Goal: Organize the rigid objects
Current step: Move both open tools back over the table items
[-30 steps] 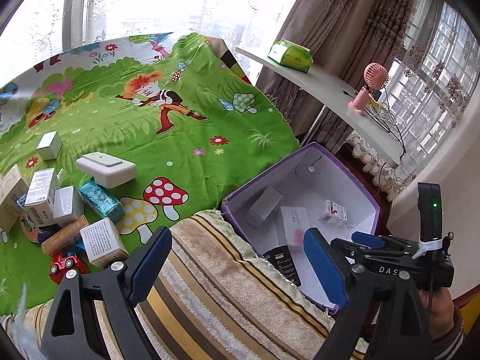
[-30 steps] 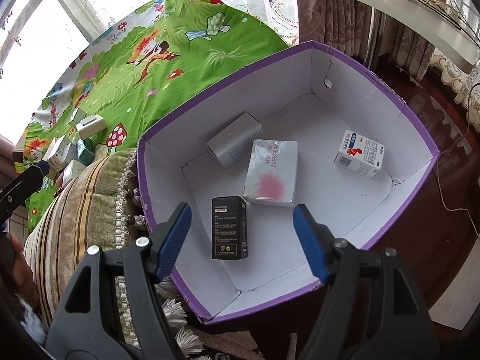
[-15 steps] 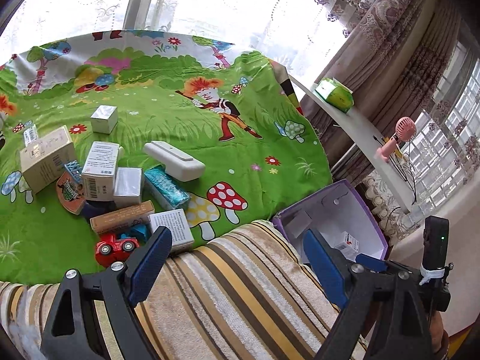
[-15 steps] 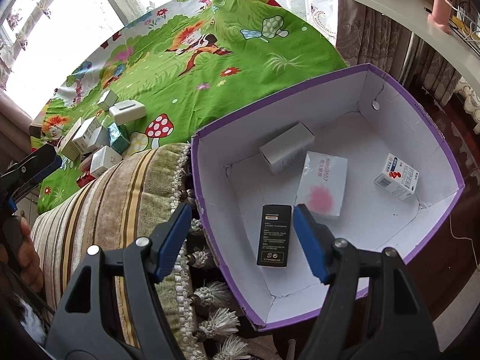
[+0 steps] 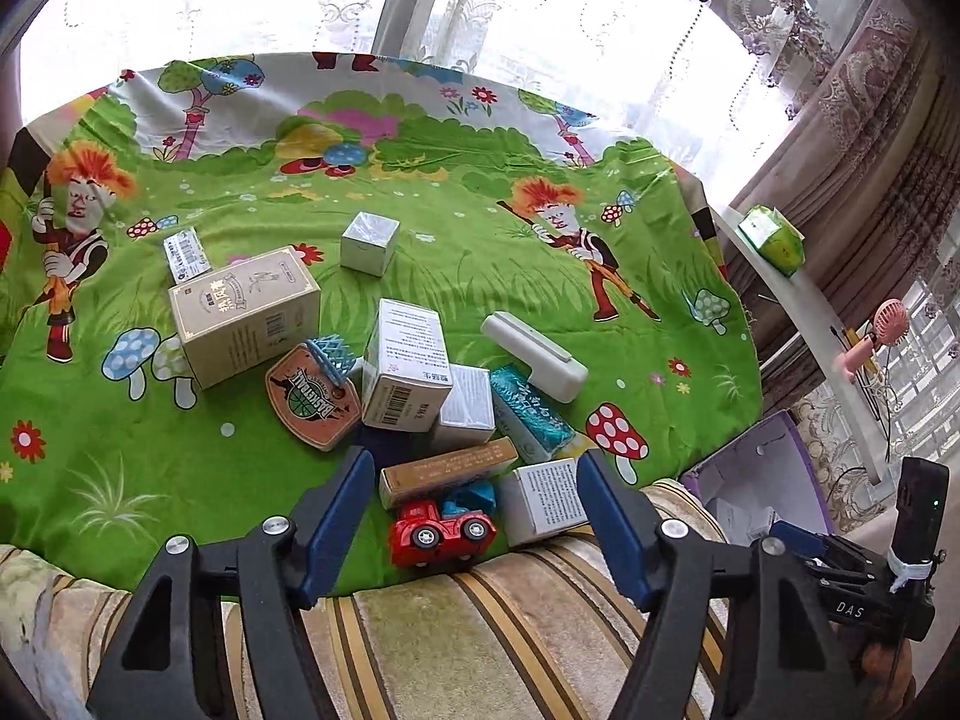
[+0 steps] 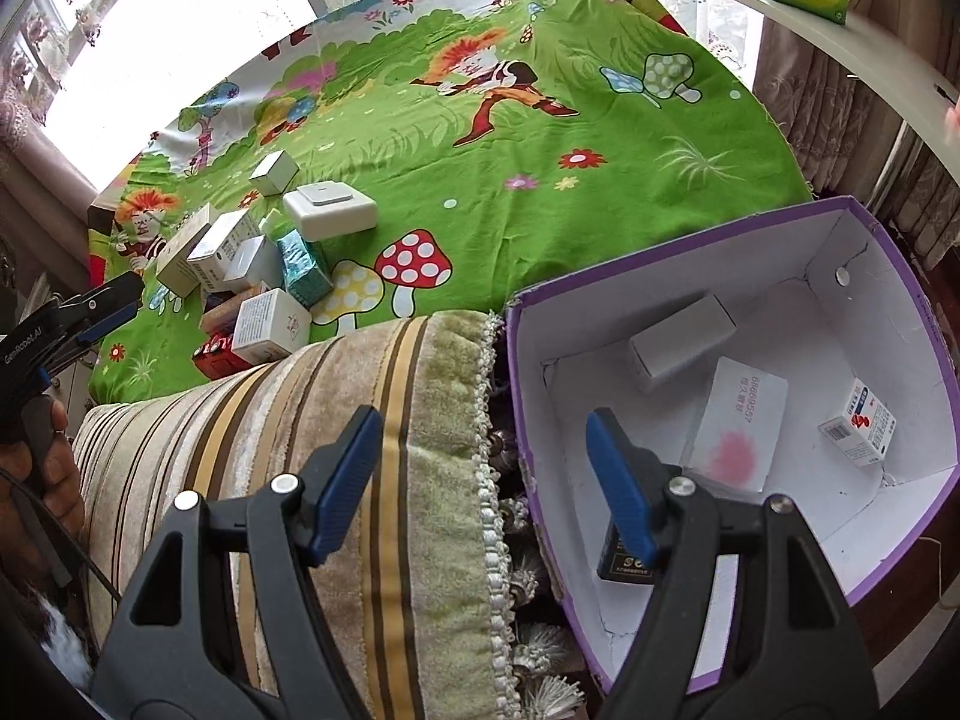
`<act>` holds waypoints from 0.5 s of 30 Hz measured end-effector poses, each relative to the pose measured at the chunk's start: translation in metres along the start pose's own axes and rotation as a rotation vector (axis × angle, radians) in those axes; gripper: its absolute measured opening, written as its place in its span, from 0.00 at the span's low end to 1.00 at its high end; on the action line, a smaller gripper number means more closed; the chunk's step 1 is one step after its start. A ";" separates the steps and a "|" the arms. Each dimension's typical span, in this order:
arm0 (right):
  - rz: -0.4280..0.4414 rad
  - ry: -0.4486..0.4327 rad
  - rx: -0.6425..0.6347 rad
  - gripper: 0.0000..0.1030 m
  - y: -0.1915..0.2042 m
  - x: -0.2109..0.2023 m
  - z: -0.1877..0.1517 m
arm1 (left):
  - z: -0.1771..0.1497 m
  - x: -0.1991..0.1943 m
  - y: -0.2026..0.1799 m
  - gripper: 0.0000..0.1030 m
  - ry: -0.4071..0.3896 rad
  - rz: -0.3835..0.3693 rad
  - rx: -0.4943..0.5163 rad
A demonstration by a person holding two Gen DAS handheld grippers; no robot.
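A heap of small boxes lies on the green cartoon cloth [image 5: 420,228]; a red toy truck [image 5: 441,534], a brown carton [image 5: 447,471] and a white box [image 5: 543,507] sit nearest. My left gripper [image 5: 474,516] hovers above them, its jaws closing with nothing pressed between the pads. The purple-edged white box [image 6: 900,276] holds a grey carton [image 6: 681,342], a flat white pack [image 6: 741,423], a small red-marked box [image 6: 861,429] and a black box [image 6: 621,558]. My right gripper [image 6: 486,480] stands open over the box's left rim and the striped cushion [image 6: 360,420].
A tan box [image 5: 246,312], a basketball-print tin [image 5: 312,402], a white case [image 5: 534,354] and a silver cube [image 5: 369,243] lie further out. A white shelf [image 5: 798,312] carries a green tissue pack [image 5: 771,237] and a pink fan [image 5: 870,339]. Curtains hang behind.
The left gripper swung left from the purple box over the cushion to the heap, and its jaws have narrowed. The right gripper shifted left, off the box's inside toward its left rim.
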State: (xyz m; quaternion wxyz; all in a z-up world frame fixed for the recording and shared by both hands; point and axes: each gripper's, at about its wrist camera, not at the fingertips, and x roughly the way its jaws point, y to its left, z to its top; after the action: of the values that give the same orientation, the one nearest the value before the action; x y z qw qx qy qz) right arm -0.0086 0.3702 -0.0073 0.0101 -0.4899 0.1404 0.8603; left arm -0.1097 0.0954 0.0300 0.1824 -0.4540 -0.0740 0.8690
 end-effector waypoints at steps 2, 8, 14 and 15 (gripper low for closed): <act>-0.001 -0.003 -0.023 0.71 0.007 0.004 0.007 | 0.006 0.005 0.002 0.67 0.012 0.024 0.004; 0.009 -0.008 -0.092 0.71 0.029 0.018 0.033 | 0.027 0.033 0.000 0.66 0.065 0.106 0.025; 0.033 -0.009 -0.155 0.73 0.050 0.035 0.062 | 0.037 0.066 0.000 0.65 0.105 0.200 0.034; 0.035 -0.010 -0.168 0.74 0.054 0.038 0.066 | 0.037 0.070 0.002 0.64 0.110 0.216 0.031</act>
State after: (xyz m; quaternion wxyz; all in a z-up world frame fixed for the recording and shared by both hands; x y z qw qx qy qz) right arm -0.0922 0.3301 0.0045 -0.0455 -0.4821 0.0761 0.8716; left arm -0.1770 0.1219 -0.0020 0.0982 -0.5034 -0.0012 0.8584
